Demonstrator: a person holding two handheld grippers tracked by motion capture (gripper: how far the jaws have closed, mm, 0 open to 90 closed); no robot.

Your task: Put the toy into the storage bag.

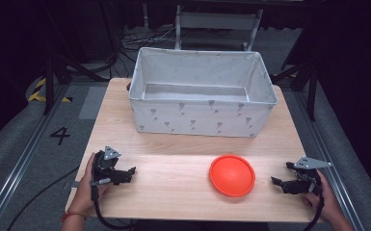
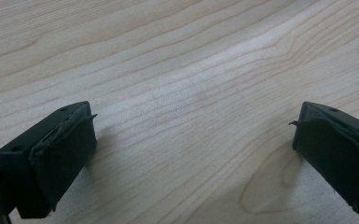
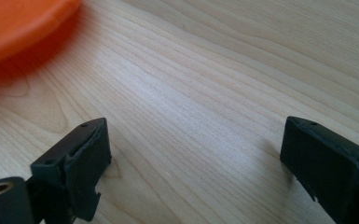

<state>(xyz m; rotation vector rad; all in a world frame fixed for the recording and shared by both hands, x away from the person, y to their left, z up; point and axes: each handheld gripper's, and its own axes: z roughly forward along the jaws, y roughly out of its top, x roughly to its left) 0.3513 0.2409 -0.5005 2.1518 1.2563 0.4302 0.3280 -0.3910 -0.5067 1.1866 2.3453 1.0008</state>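
Note:
An orange disc lies dome-up on the wooden table, right of centre near the front. My right gripper rests low on the table to the disc's right, jaws wide apart with bare wood between them. The right gripper view has the disc's rim at its top left, ahead of the right gripper. My left gripper sits at the front left, pointing toward the middle. In the left gripper view the left gripper is open over bare wood.
A large white fabric bin with a small grey print stands at the back of the table, its inside bare. A hand holds each gripper at the table's front edge, and a cable trails from each. Dark floor surrounds the table.

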